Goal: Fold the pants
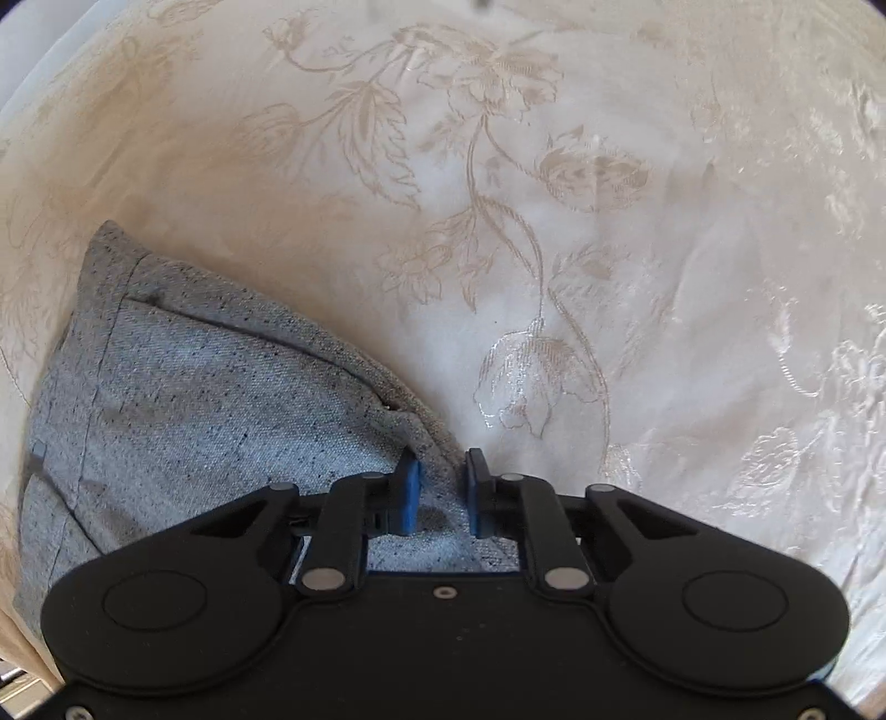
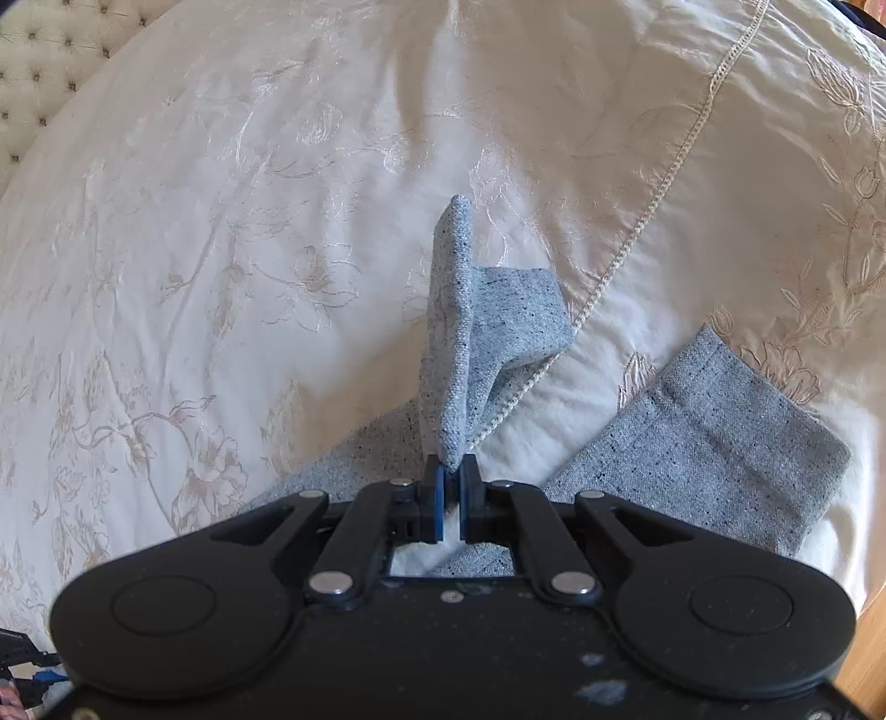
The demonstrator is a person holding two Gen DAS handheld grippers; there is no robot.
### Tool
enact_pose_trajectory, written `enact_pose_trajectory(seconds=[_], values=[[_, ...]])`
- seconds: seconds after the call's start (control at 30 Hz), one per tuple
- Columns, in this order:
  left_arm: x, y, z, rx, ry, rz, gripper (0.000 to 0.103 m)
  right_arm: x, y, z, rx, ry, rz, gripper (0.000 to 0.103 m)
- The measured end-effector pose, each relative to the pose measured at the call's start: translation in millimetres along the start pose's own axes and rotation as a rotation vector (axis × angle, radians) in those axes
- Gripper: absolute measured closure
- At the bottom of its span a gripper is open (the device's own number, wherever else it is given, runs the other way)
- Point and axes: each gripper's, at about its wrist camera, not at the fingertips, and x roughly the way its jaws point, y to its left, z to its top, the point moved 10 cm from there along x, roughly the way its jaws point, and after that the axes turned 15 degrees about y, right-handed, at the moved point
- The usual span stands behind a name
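Grey-blue speckled pants lie on a cream floral bedspread. In the left wrist view the waist end [image 1: 183,387] fills the lower left. My left gripper [image 1: 443,493] is over its right edge, with its blue pads apart and fabric between them but not pinched. In the right wrist view my right gripper [image 2: 451,487] is shut on the hem of one leg [image 2: 454,332], which stands lifted and folded over. The other leg [image 2: 714,443] lies flat at the lower right.
The bedspread [image 2: 221,249] has a corded seam [image 2: 653,216] that runs diagonally at the right. A tufted headboard [image 2: 39,50] shows at the top left. A wooden surface [image 2: 869,626] shows at the far lower right.
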Motion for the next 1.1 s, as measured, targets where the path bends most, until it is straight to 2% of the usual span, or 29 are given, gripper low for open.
enact_pose_trajectory(seconds=[0.17, 0.27, 0.37, 0.47, 0.53, 0.63, 0.67, 0.73, 0.8, 0.87, 1.0, 1.1], values=[[-75, 16, -36, -0.003, -0.151, -0.119, 0.084, -23, 21, 18, -0.082, -0.063, 0.029, 0.098], [-121, 38, -75, 0.039, -0.257, -0.161, 0.084, -71, 44, 30, -0.146, -0.168, 0.117, 0.098], [-133, 71, -128, 0.073, -0.279, -0.2, 0.084, -120, 42, 20, -0.169, -0.25, 0.193, 0.098], [-119, 99, -173, 0.112, -0.298, -0.158, 0.084, -137, 10, -9, -0.127, -0.248, 0.218, 0.098], [-90, 117, -199, 0.148, -0.269, -0.083, 0.084, -128, -21, -33, -0.084, -0.234, 0.168, 0.098], [-21, 138, -231, 0.17, -0.153, 0.051, 0.085, -83, -72, -68, 0.004, -0.129, 0.065, 0.098], [3, 143, -236, 0.168, -0.101, 0.076, 0.086, -63, -85, -78, 0.032, -0.092, 0.037, 0.098], [31, 151, -243, 0.147, -0.049, 0.104, 0.087, -26, -105, -92, 0.054, -0.026, -0.04, 0.098], [37, 151, -242, 0.136, -0.048, 0.117, 0.086, -1, -118, -102, 0.081, 0.019, -0.092, 0.098], [29, 145, -236, 0.139, -0.06, 0.117, 0.087, 5, -120, -105, 0.094, 0.027, -0.096, 0.098], [7, 131, -224, 0.186, -0.115, 0.1, 0.087, -11, -113, -102, 0.068, -0.016, -0.079, 0.098], [12, 128, -226, 0.205, -0.083, 0.143, 0.087, -28, -109, -97, 0.043, -0.068, -0.058, 0.098]])
